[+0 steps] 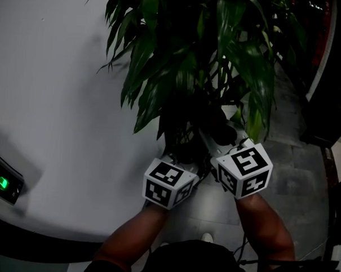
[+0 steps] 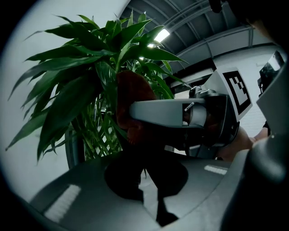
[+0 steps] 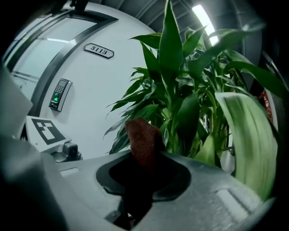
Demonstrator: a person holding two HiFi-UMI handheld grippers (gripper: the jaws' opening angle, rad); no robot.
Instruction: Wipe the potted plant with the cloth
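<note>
The potted plant [image 1: 191, 60] fills the top of the head view with long dark green leaves. Both grippers reach level into its lower leaves, side by side. My right gripper [image 1: 215, 141] is shut on a brown cloth [image 3: 143, 142], which sticks up from its jaws against the leaves [image 3: 189, 90]. In the left gripper view that cloth [image 2: 131, 97] sits at the tip of the right gripper's grey finger [image 2: 162, 113], just ahead of my left gripper [image 2: 144, 180]. The left jaws are shut, and a thin dark leaf [image 2: 144, 170] runs down into them. Its fingertips are hidden by foliage in the head view.
A curved white wall stands to the left with a keypad reader [image 1: 3, 183] and a door plate [image 3: 98, 50]. Grey tiled floor [image 1: 293, 177] lies under the plant. A dark object [image 1: 329, 117] stands at the right edge.
</note>
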